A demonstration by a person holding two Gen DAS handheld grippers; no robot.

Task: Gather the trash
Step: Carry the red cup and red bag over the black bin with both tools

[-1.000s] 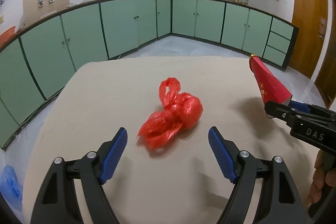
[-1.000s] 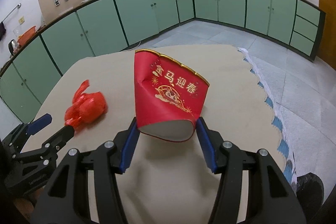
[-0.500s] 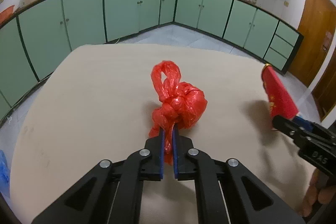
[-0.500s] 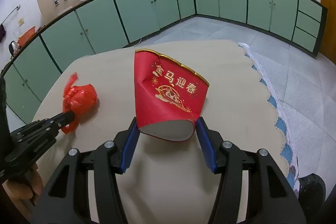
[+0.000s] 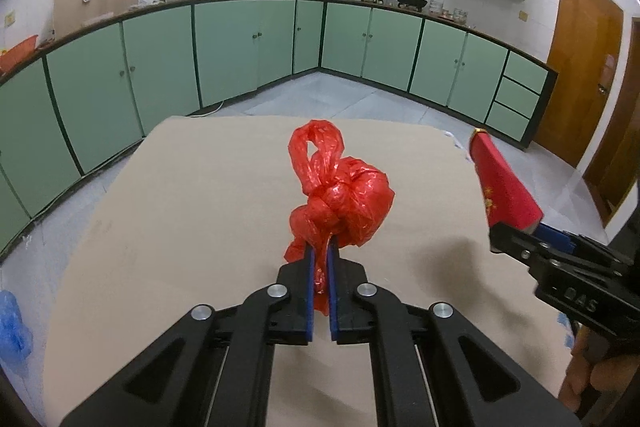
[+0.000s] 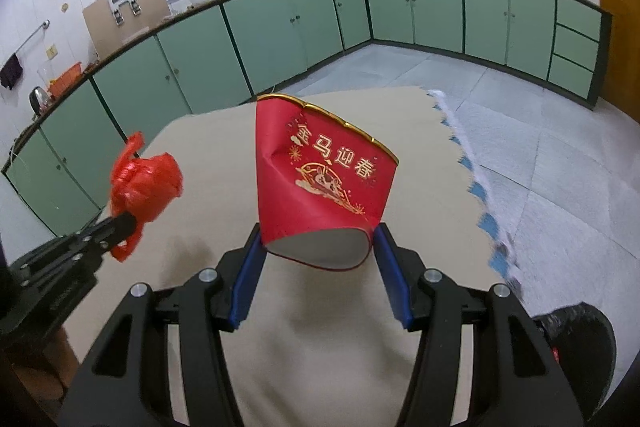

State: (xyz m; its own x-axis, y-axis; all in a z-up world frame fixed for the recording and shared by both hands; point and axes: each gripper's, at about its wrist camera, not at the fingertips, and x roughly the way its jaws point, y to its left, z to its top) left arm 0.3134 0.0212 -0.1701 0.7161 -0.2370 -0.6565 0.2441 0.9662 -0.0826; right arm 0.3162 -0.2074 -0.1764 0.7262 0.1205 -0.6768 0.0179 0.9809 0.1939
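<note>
Left wrist view: the left hand-held gripper is pinching the knotted red plastic bag between nearly closed pads, holding it above the beige tabletop. The right hand-held gripper is appearing at 3 o'clock.

Right wrist view: the right hand-held gripper is clamping the crushed red paper cup at its base, over the tabletop. The bag is hanging at 9 o'clock.

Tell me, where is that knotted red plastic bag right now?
The red plastic bag is pinched in the left gripper above the beige table; in the right wrist view it hangs left of the red paper cup.
</note>
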